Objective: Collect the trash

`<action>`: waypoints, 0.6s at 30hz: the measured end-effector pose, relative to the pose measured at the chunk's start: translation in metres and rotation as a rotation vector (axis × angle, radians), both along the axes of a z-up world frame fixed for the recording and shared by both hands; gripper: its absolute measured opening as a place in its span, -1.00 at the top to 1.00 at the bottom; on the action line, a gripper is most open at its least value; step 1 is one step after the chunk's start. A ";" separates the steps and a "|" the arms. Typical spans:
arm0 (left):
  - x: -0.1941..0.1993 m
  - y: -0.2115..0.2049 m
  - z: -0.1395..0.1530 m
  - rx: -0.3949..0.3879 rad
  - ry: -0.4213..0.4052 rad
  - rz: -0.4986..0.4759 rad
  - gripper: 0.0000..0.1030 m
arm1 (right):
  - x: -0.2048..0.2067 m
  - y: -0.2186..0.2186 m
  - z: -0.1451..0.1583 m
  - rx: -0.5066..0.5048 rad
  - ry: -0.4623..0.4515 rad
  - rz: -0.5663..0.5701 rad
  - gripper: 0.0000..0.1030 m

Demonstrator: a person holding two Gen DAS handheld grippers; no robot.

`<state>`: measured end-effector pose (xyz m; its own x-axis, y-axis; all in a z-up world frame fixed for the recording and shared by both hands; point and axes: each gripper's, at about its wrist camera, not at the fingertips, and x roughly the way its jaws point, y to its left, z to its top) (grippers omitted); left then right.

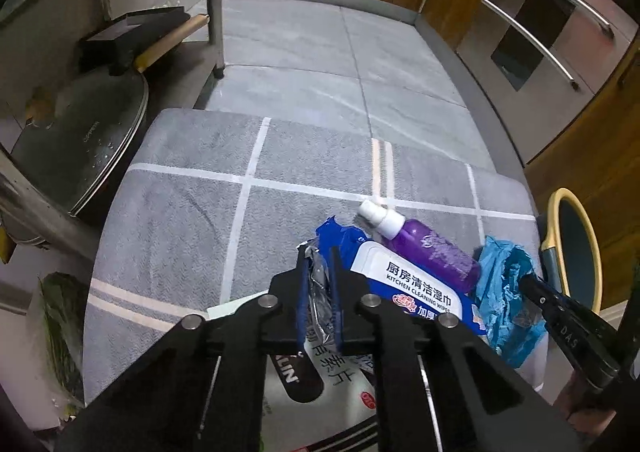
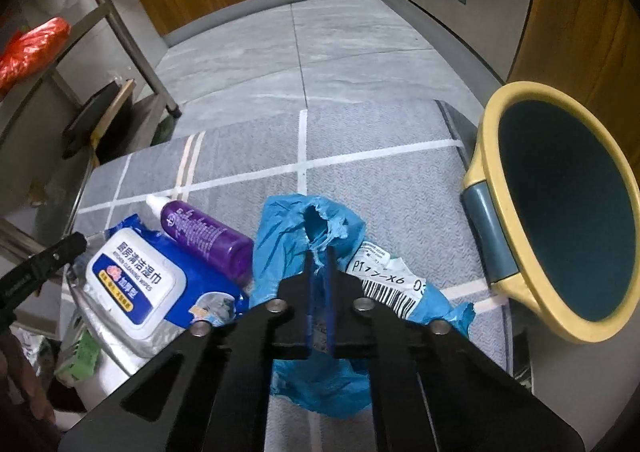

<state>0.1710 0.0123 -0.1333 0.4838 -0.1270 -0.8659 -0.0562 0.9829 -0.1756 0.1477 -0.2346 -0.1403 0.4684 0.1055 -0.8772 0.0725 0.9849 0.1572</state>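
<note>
Pinching two pieces of trash at once, both grippers are at the grasp step of the collection. The left gripper (image 1: 318, 252) has its jaws drawn almost together on the crinkled silver edge of a wipes packet (image 1: 404, 284), the blue kitchen-cleaning pack with a white flip lid; the foil sits squeezed between the blue pads. Just right of those fingers lies a purple bottle (image 1: 434, 254) with a white cap, touching the packet's far side. Below the left gripper, partly hidden under its body, is a white printed bag (image 1: 320, 380) whose contents I cannot tell.

The right gripper (image 2: 319, 254) is likewise nearly closed, nipping a fold of a torn blue mailer bag (image 2: 288, 220) that carries a white shipping label (image 2: 384, 272) just right of its fingers. To its left sit the bottle and the wipes packet, close against the mailer. All of this rests on a grey mat (image 2: 360, 132) with white lines, laid over a tiled floor (image 2: 340, 52).

Well to the right of the right gripper stands the open bin (image 2: 490, 156), yellow-rimmed with a dark blue inside, its mouth appearing tipped toward the camera.

The next move probably calls for lifting both pieces clear of the mat, then swinging right to the bin. Both grips are on thin edges, so the packet, likely the heavier, may slip or drag the bottle with it.
</note>
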 end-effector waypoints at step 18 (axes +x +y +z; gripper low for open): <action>-0.059 -0.063 0.108 0.087 -0.329 -0.258 0.87 | -0.034 -0.005 0.071 -0.034 -0.145 0.001 0.98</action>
<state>0.1125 -0.0506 -0.0256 0.6983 -0.2135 -0.6833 0.2387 0.9693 -0.0590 0.1139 -0.2398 -0.0691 0.5906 0.0775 -0.8032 0.0499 0.9900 0.1322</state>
